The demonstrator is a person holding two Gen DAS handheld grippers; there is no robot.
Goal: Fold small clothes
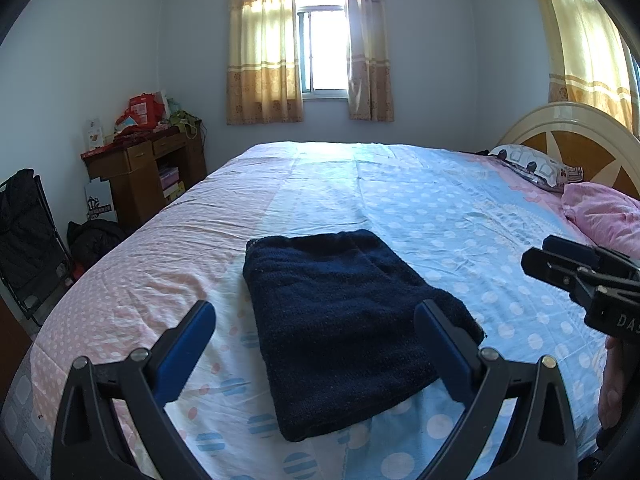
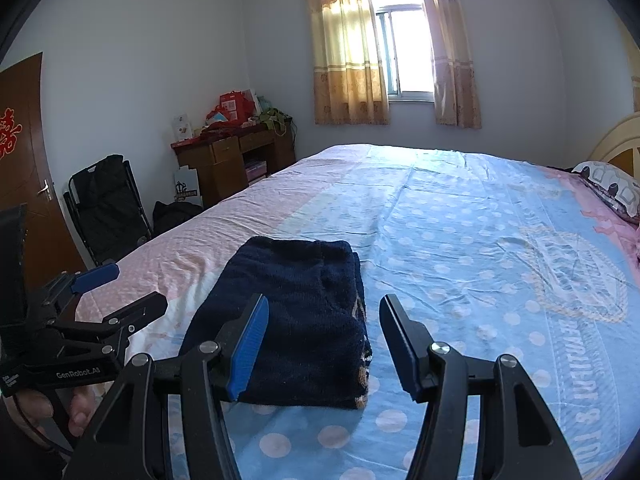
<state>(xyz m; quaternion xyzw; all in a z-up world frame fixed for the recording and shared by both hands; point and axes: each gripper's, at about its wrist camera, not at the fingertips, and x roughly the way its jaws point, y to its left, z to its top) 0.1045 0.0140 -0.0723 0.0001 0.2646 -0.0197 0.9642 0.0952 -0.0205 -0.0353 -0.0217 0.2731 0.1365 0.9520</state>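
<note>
Nearest the left wrist camera, the left gripper (image 1: pixel 316 320) stood with its two blue-padded fingers spread wide, nothing between the pads; they hung above the bed, one to each side of the near half of the folded dark navy garment (image 1: pixel 344 328). The right gripper (image 2: pixel 324 320) was likewise parted — its left finger above the garment's near left part, its right finger above bare sheet just right of it — and pinched nothing. Whether either set of pads touched the cloth could not be told.

The garment lay as a neat rectangle, flat on the dotted pink-and-blue bedsheet (image 1: pixel 420 208) near the bed's front edge, a patterned tan trim showing along its right side in the right wrist view. At the right edge of the left view a person's fingers (image 1: pixel 612 392) showed below the other gripper's handle.

Farther off to the right lay a patterned pillow (image 1: pixel 532 166) and a pink quilt (image 1: pixel 604 216) against the round headboard (image 1: pixel 568 120). At far left stood a wooden desk (image 1: pixel 144 172) piled with red boxes, a dark folding chair (image 1: pixel 28 236) nearer the left edge — and, on the far wall, a curtained window (image 1: pixel 322 48).
</note>
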